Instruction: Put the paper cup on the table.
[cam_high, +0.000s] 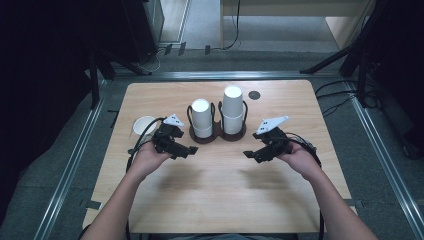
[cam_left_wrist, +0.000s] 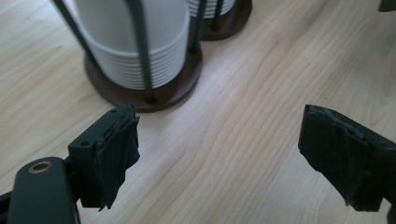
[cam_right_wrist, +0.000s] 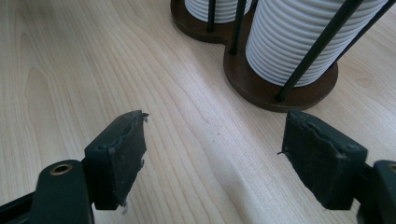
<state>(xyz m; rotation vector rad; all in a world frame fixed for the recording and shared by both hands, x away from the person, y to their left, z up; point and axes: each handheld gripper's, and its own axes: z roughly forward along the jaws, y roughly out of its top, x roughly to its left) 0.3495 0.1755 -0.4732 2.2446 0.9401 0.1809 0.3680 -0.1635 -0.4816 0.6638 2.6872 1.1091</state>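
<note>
The left gripper (cam_high: 186, 150) and right gripper (cam_high: 253, 154), jaws spread and empty, hover just in front of the cup holder (cam_high: 217, 134). Its two cup stacks (cam_high: 233, 109) sit tight between rods; a grab could likely tip the holder or lift several cups.

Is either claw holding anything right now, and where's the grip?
Nothing held. Left claw and right claw are both open above bare table, short of the cup stacks.
</note>
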